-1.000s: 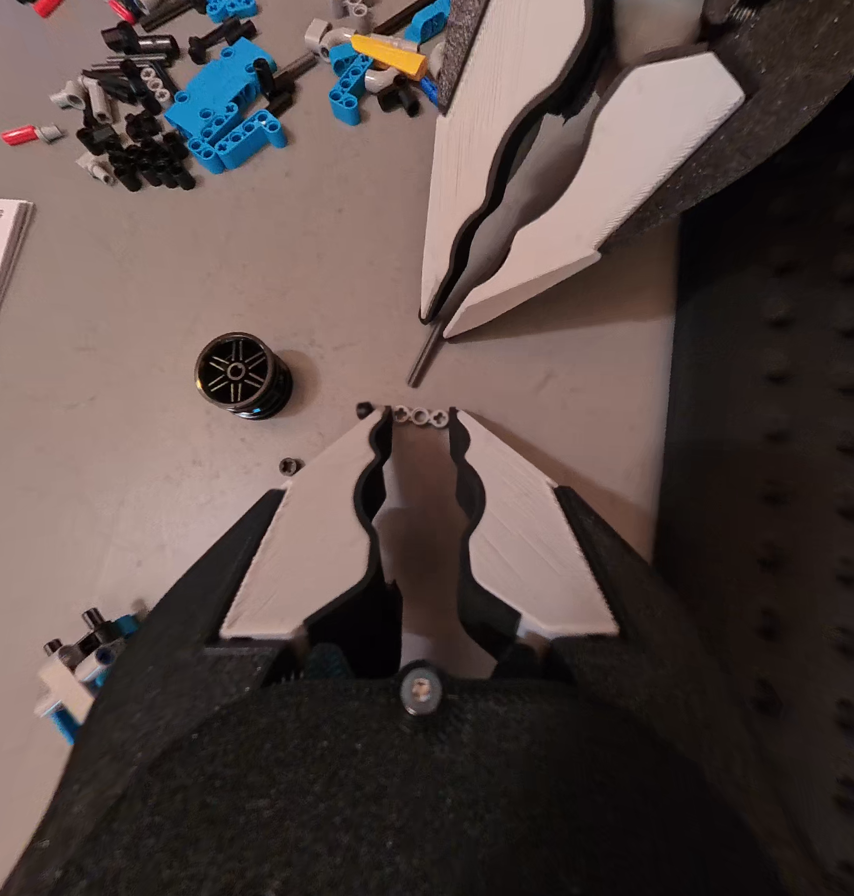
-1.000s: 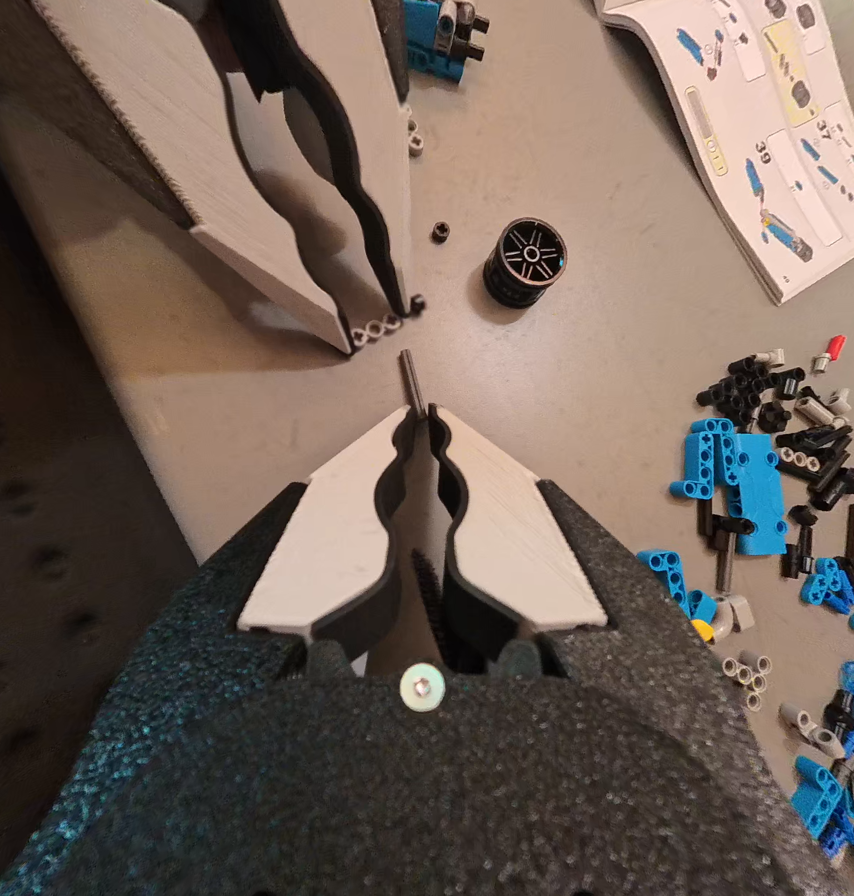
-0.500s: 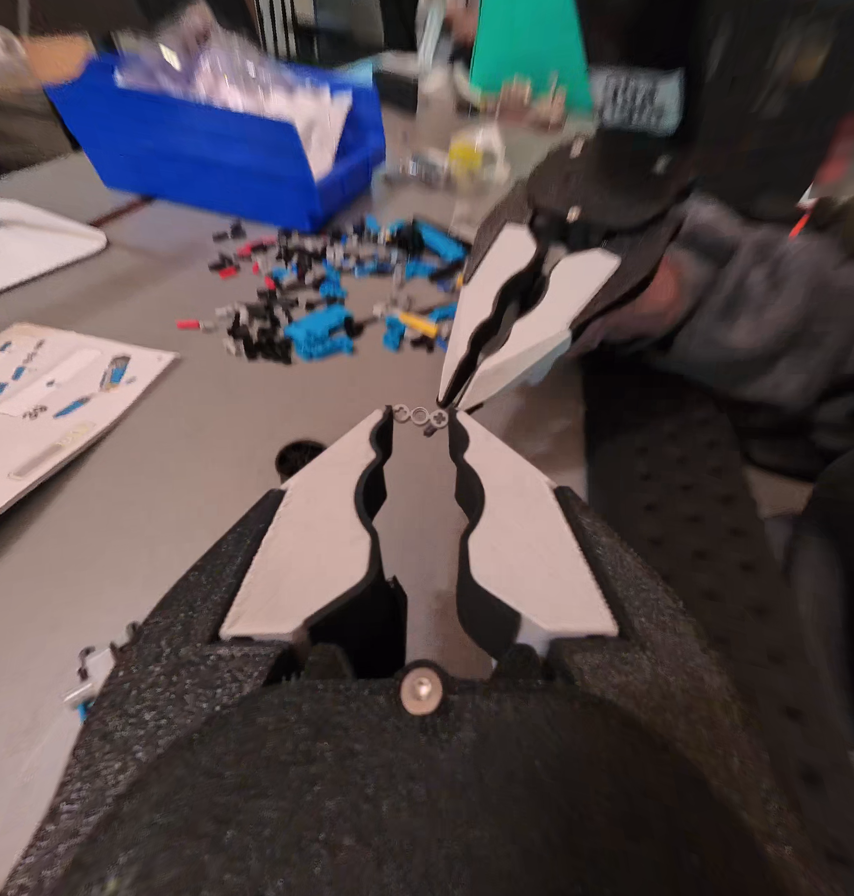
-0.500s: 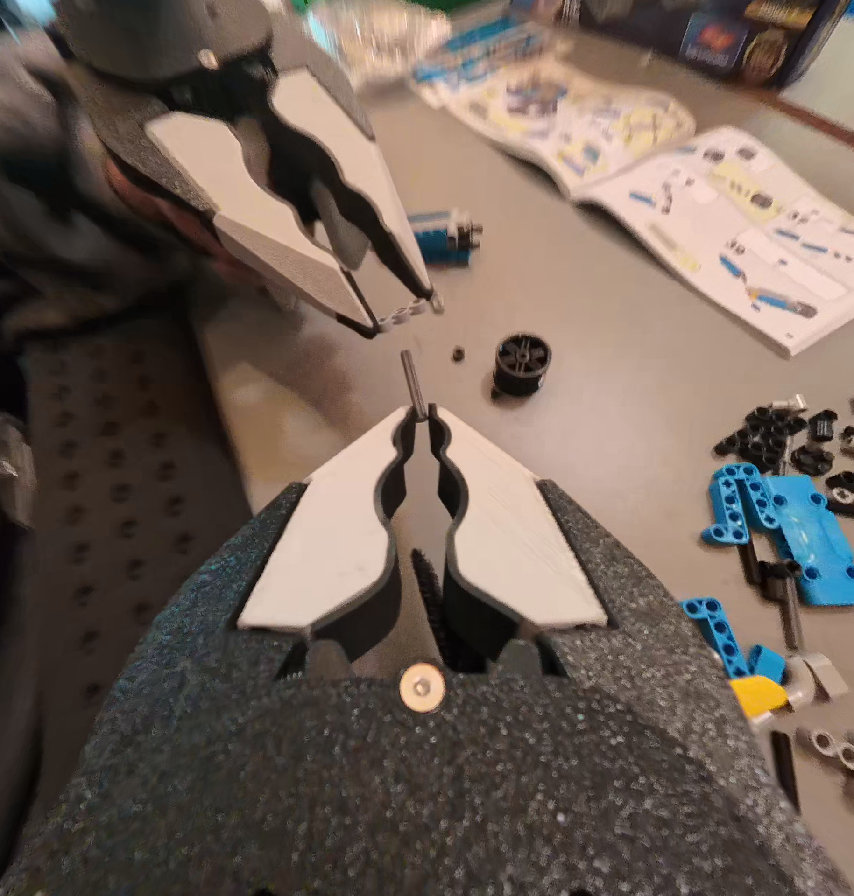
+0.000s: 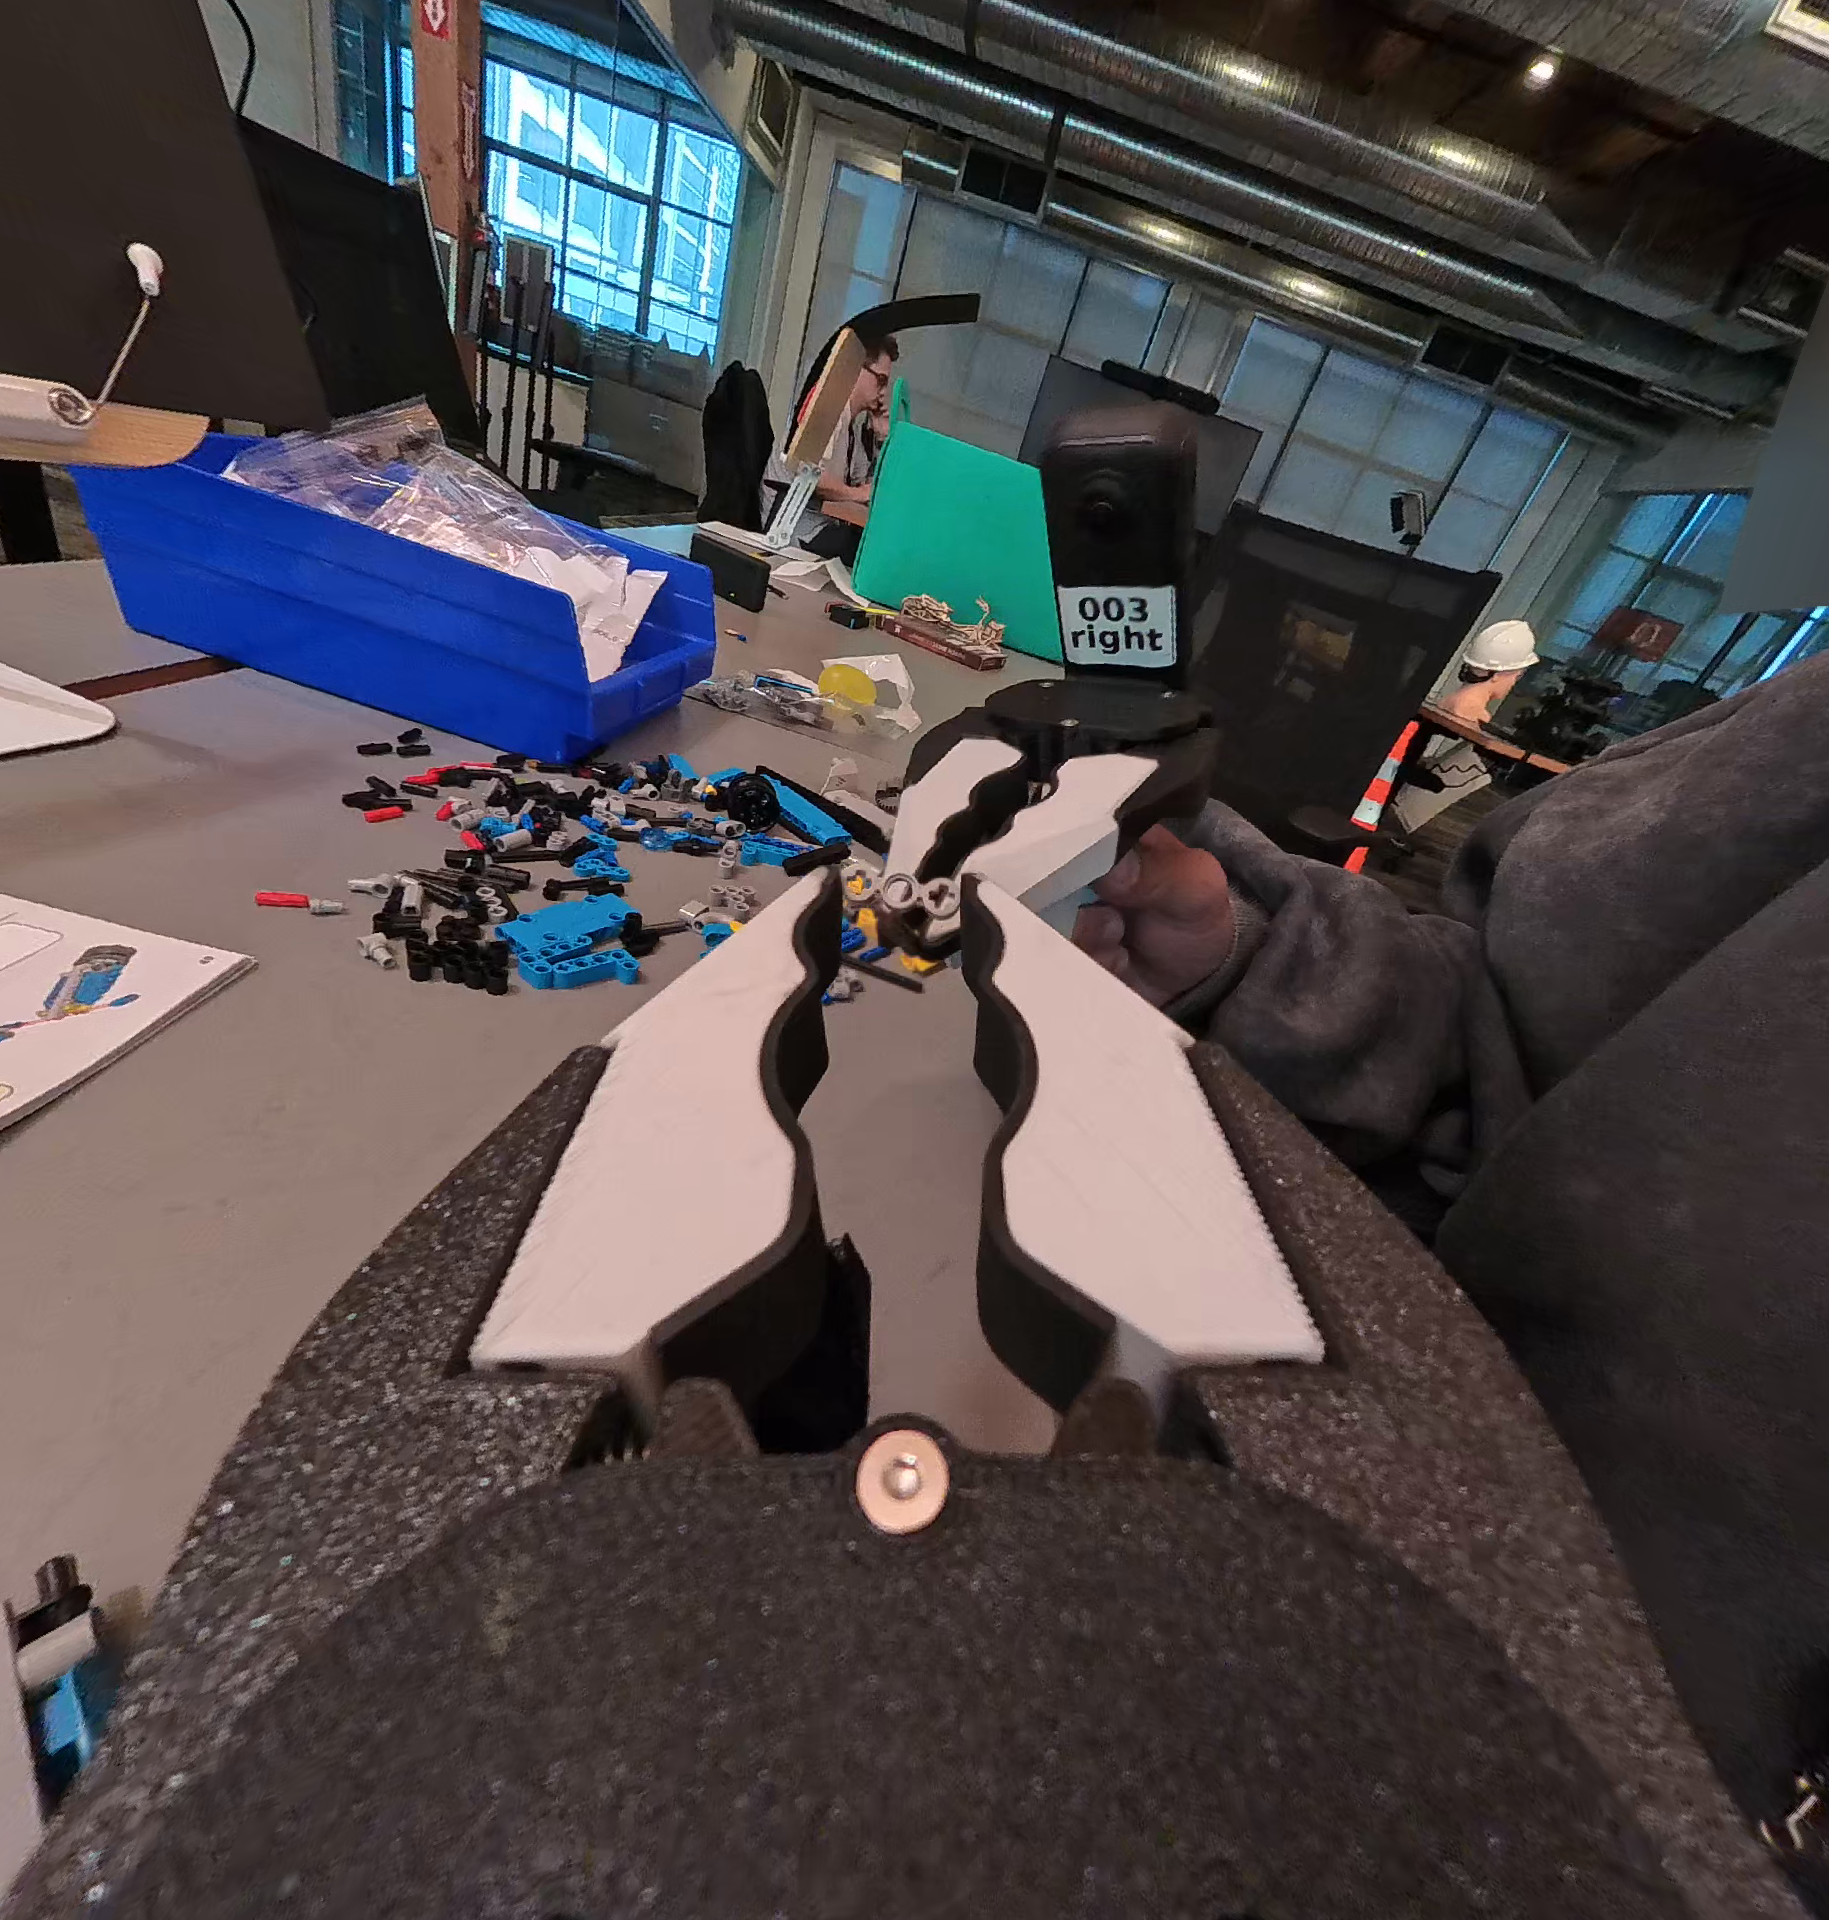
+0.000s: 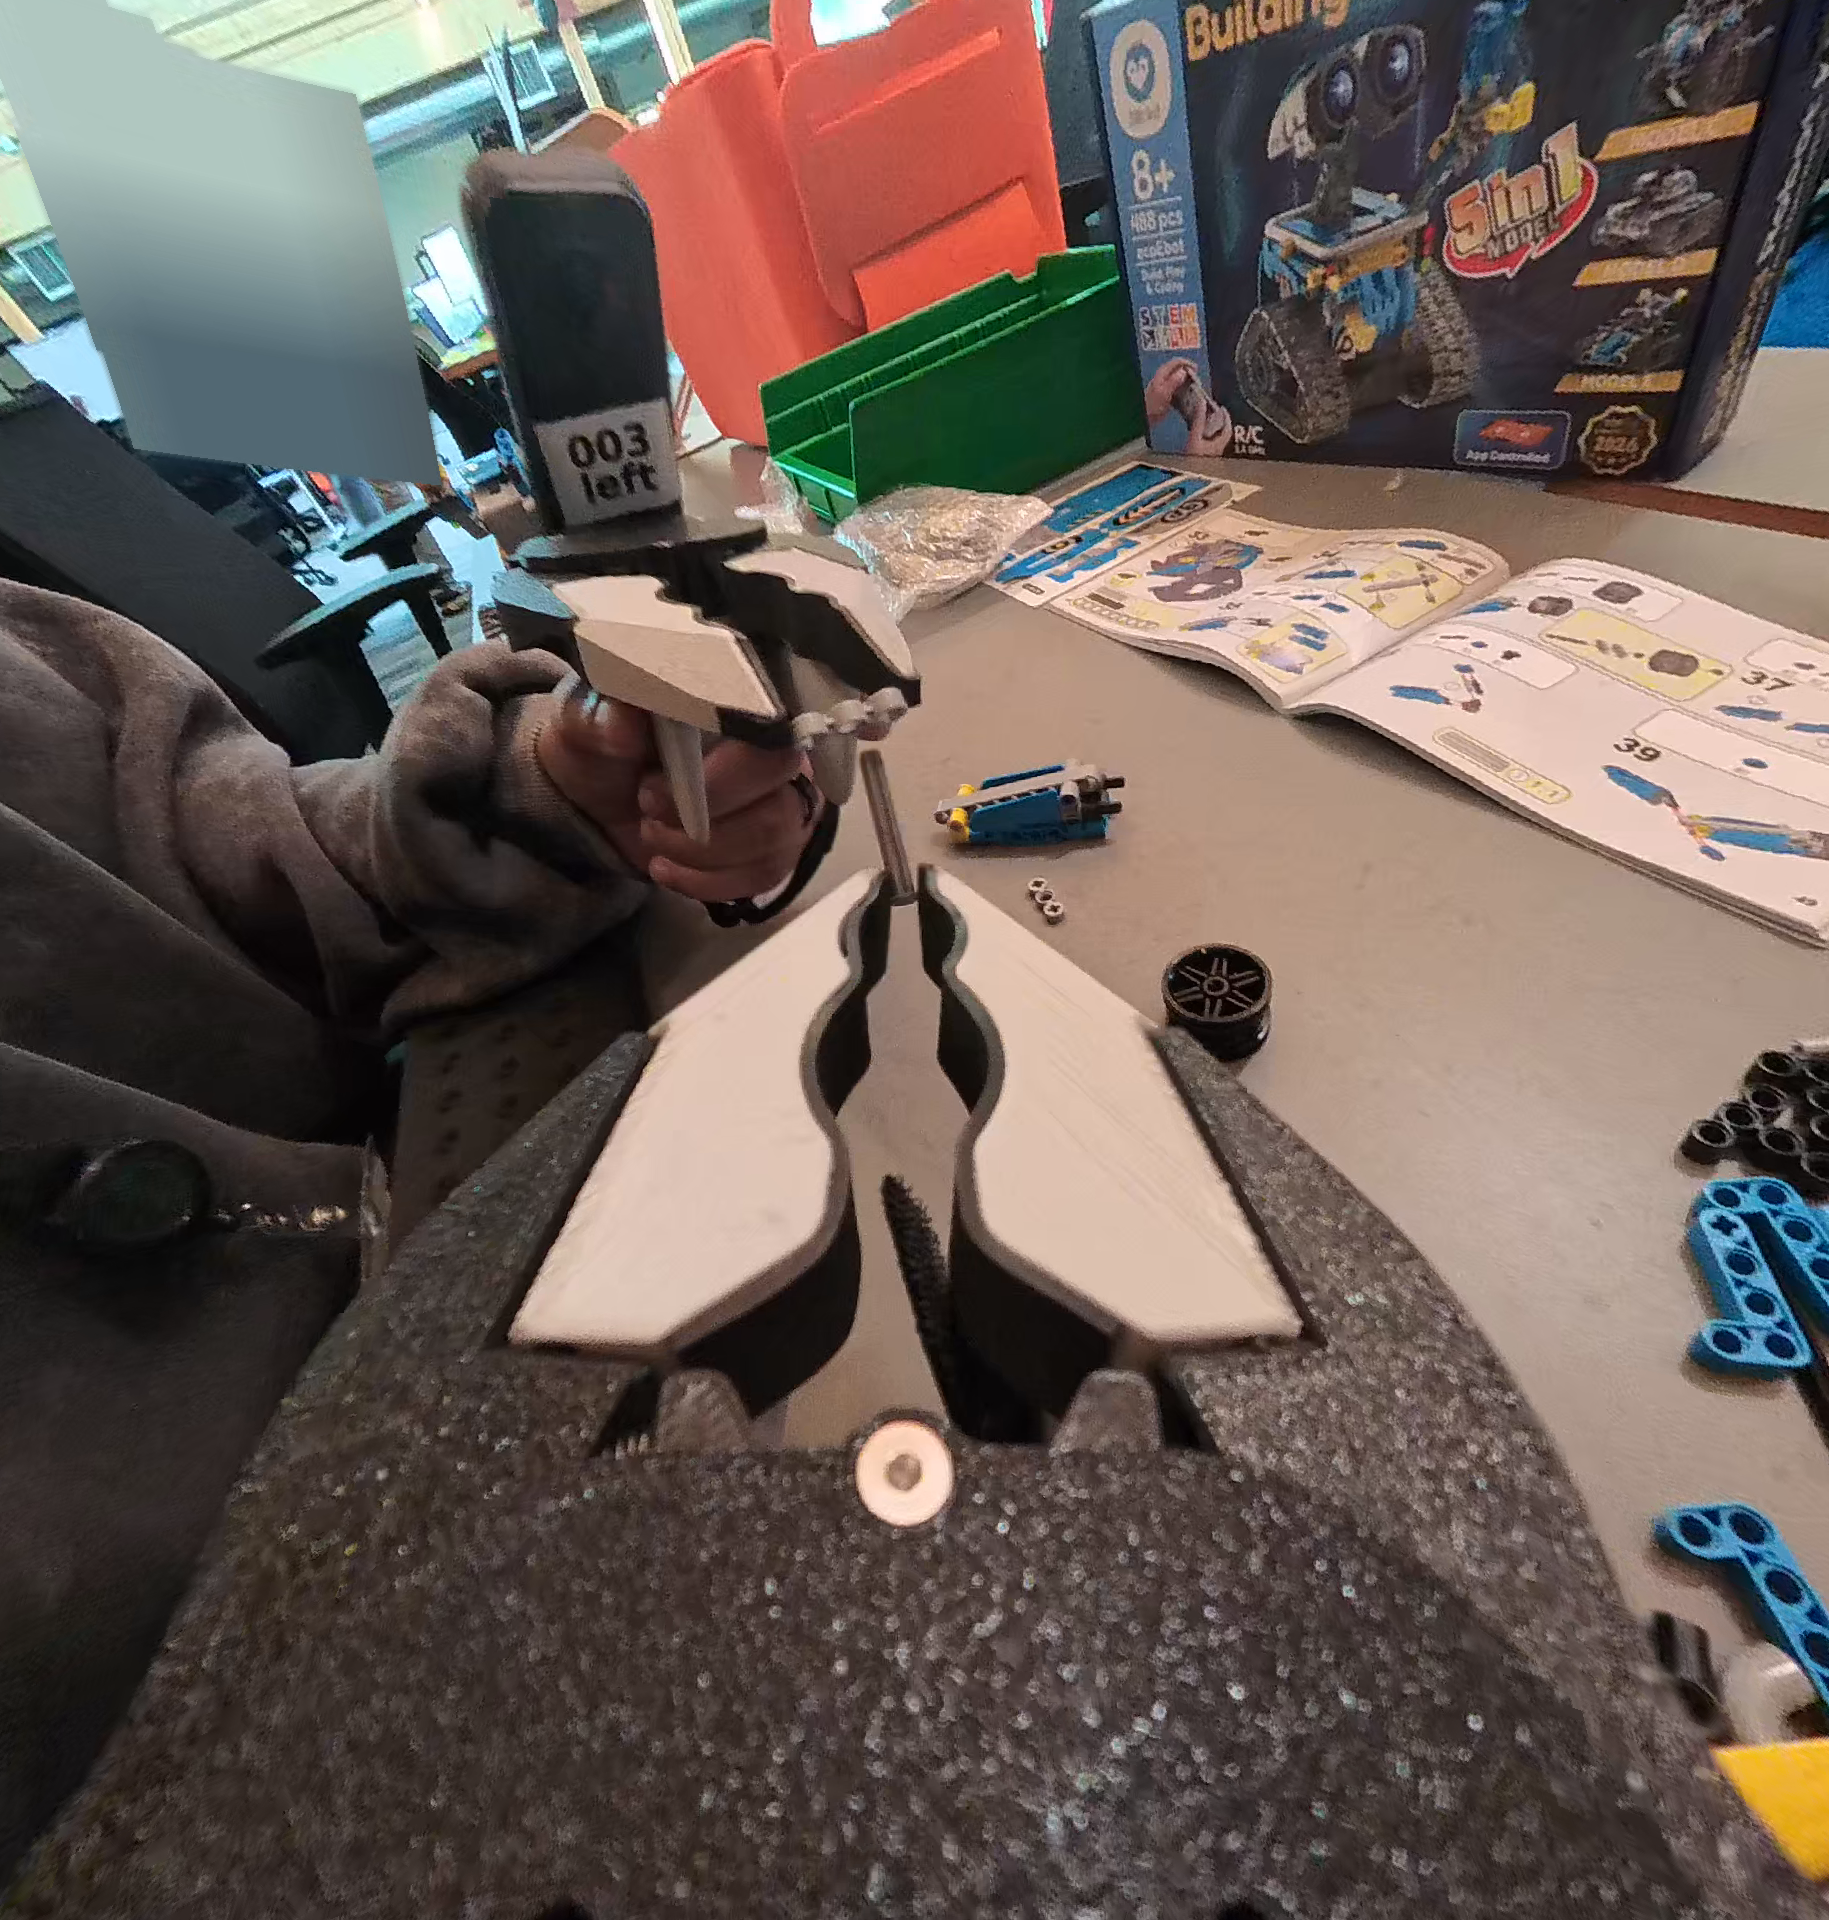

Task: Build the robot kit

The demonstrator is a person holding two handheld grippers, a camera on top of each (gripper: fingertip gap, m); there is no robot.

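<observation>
My left gripper [image 5: 897,891] is shut on a small grey beam with three holes [image 5: 897,891], held crosswise between its tips, raised above the grey table [image 5: 214,1195]. My right gripper [image 6: 899,883] is shut on a thin dark axle [image 6: 882,821] that sticks out past its tips. The axle's free end sits just below the grey beam [image 6: 850,717] held by the left gripper [image 6: 837,717]. In the left wrist view the right gripper [image 5: 915,925] is right behind the beam, tips pointing at it.
A black wheel [image 6: 1216,985], two small bushes [image 6: 1047,894] and a blue-grey subassembly [image 6: 1029,805] lie on the table. Loose blue, black and grey parts [image 5: 536,873] are scattered. There are open instruction booklets [image 6: 1461,665], a blue bin [image 5: 390,613], a green bin [image 6: 941,384] and a printed box [image 6: 1461,229]. Only a small space, under 4 cm, lies between the two pairs of fingers. Both grippers' tips are roughly 12 cm from the black wheel [image 6: 1216,985].
Both grippers have tilted up from looking down at the table to nearly level and risen. They still hold the beam and the axle, tips close together.
</observation>
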